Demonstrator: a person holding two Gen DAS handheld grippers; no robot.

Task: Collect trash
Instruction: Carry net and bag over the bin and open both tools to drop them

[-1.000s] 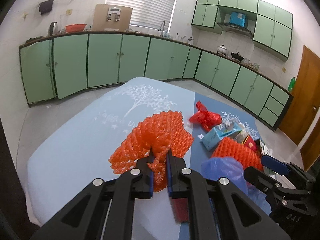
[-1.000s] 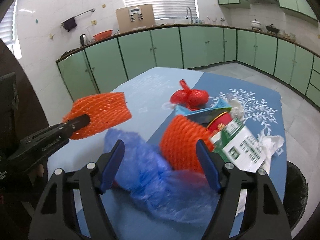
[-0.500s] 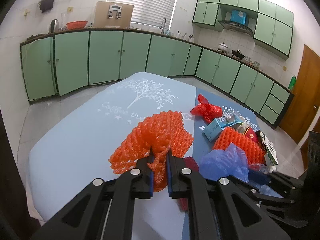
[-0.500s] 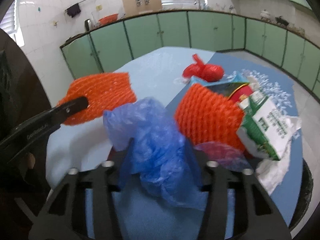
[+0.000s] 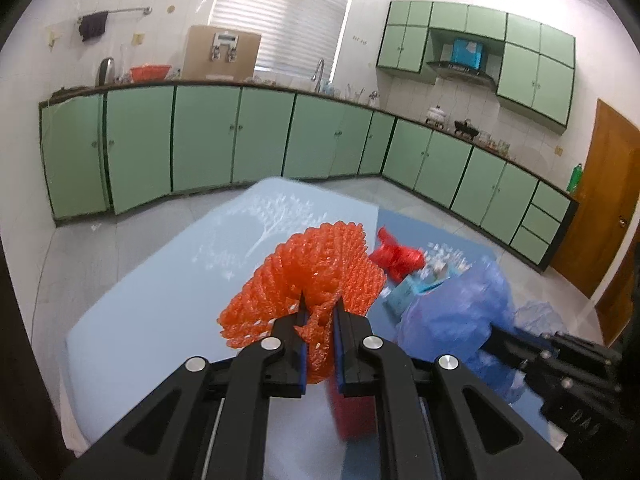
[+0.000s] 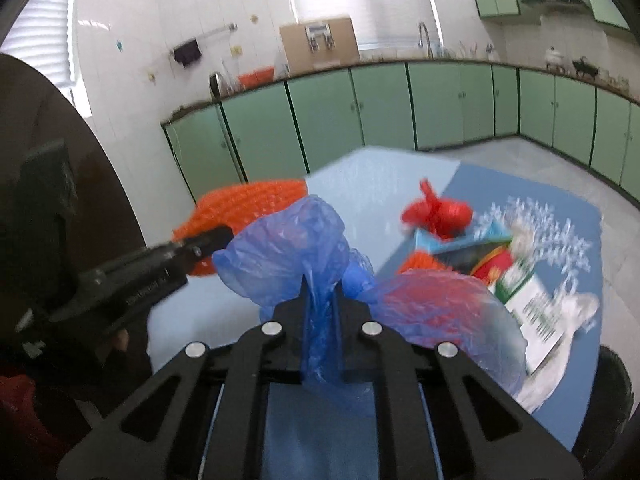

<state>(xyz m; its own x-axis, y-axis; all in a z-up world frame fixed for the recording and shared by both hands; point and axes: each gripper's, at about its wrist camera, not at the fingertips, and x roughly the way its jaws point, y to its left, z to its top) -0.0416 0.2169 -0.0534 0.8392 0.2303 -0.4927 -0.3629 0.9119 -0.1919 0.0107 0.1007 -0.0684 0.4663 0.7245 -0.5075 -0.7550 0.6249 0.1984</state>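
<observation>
Your left gripper (image 5: pixel 319 312) clamps the orange foam net (image 5: pixel 312 268) above the table (image 5: pixel 152 320); your right gripper (image 6: pixel 322 292) pinches the blue plastic bag (image 6: pixel 288 252). Only the right view shows the green-and-white packet (image 6: pixel 528 300)

We saw an orange foam net (image 5: pixel 316 276), rough and meshed, a thin glossy blue plastic bag (image 6: pixel 292 248), and matt black grippers.

Free: bare tablecloth (image 5: pixel 160 312) on the table's left half.
Blocked: trash pile (image 6: pixel 492 256) crowds the right half.
</observation>
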